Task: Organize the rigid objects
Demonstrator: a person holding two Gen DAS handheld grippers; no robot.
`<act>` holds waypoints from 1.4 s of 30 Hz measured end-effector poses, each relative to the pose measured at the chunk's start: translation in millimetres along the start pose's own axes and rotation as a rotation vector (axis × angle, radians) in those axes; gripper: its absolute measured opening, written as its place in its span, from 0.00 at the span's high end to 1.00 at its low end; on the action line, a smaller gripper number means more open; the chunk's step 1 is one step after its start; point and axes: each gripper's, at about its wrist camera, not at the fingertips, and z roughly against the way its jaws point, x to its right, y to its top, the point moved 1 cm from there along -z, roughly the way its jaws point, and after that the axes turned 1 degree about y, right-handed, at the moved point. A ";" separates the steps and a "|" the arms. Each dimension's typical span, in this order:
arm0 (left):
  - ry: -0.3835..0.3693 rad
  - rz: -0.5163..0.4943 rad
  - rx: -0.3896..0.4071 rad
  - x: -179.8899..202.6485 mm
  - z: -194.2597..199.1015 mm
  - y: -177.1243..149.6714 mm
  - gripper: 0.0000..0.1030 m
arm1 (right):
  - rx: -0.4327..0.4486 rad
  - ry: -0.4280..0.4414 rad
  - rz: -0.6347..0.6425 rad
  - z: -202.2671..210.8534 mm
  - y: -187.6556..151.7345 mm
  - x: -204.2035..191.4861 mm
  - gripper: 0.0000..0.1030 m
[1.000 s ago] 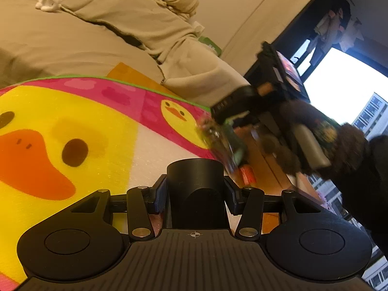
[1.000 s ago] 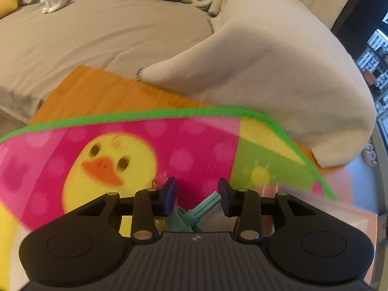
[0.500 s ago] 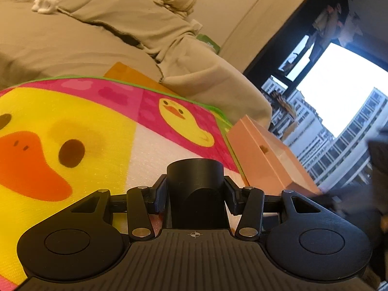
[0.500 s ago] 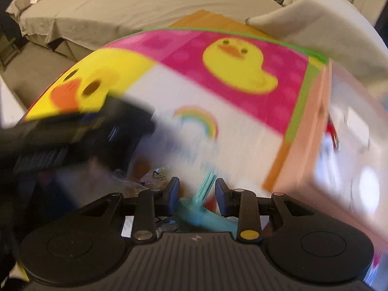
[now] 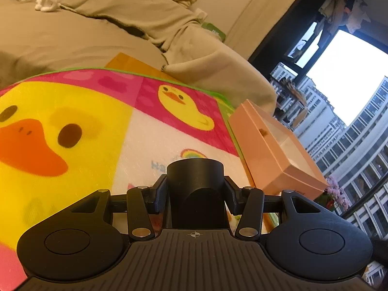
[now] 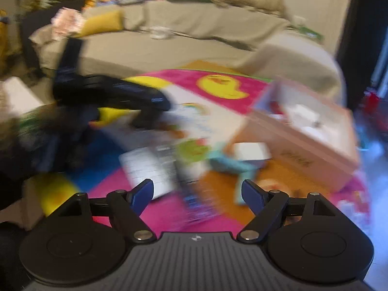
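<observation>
In the left wrist view my left gripper (image 5: 195, 195) is shut on a black cylinder (image 5: 195, 186), held upright between the pads over the duck play mat (image 5: 72, 126). An open pink box (image 5: 274, 150) stands on the mat's right edge. The right wrist view is blurred by motion. There my right gripper (image 6: 198, 194) has its jaws opening, and nothing is between its blue pads (image 6: 143, 194). A teal object (image 6: 232, 165) lies on the mat beyond them, beside a small white box (image 6: 252, 151) and in front of the pink box (image 6: 310, 140). The left gripper (image 6: 109, 92) shows as a dark blur at the left.
A beige covered sofa (image 5: 84, 36) runs behind the mat, with a cushion and clothes on it. Printed papers (image 6: 148, 169) and small bright items lie scattered on the mat. A window (image 5: 351, 77) fills the right side.
The right gripper swung away from the far mat edge, pulled back, and let go of the teal object; its jaws spread wide. It left the left wrist view. The left gripper barely shifted.
</observation>
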 end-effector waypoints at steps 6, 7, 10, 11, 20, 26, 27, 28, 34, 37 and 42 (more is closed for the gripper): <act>0.034 0.036 -0.019 -2.7 25.0 -6.7 0.49 | -0.038 0.222 -0.109 -38.5 -14.1 -35.8 0.44; 0.035 0.043 -0.037 -3.3 27.1 -9.3 0.49 | -0.032 0.190 -0.101 -43.1 -16.1 -39.0 0.48; 0.007 0.049 -0.087 -0.1 33.2 -22.8 0.49 | 0.025 0.002 -0.034 -46.0 -22.4 -39.4 0.50; -0.002 0.041 -0.092 3.1 35.4 -27.1 0.49 | 0.043 -0.066 -0.020 -45.2 -25.5 -36.8 0.49; -0.070 0.110 -0.146 31.7 39.0 -58.0 0.49 | 0.142 -0.105 -0.171 27.1 -52.8 22.1 0.31; -0.124 0.098 -0.155 43.7 43.4 -57.0 0.49 | 0.037 0.079 -0.229 1.7 -52.6 7.2 0.24; -0.100 0.077 -0.132 43.7 47.8 -55.0 0.49 | 0.016 0.070 -0.226 -9.2 -49.2 0.9 0.24; -0.068 0.049 -0.110 42.8 52.0 -52.4 0.49 | 0.000 0.058 -0.228 -20.2 -45.1 -3.6 0.23; 0.154 -0.161 -0.054 36.3 67.6 -46.9 0.49 | 0.007 -0.055 -0.293 -58.0 -17.4 -20.1 0.02; 0.224 -0.248 -0.082 33.1 67.5 -51.1 0.49 | 0.007 -0.122 -0.243 -79.0 -6.2 -37.2 0.00; 0.189 -0.331 -0.086 32.9 76.9 -65.4 0.49 | 0.024 -0.123 -0.169 -79.2 -4.8 -45.3 0.16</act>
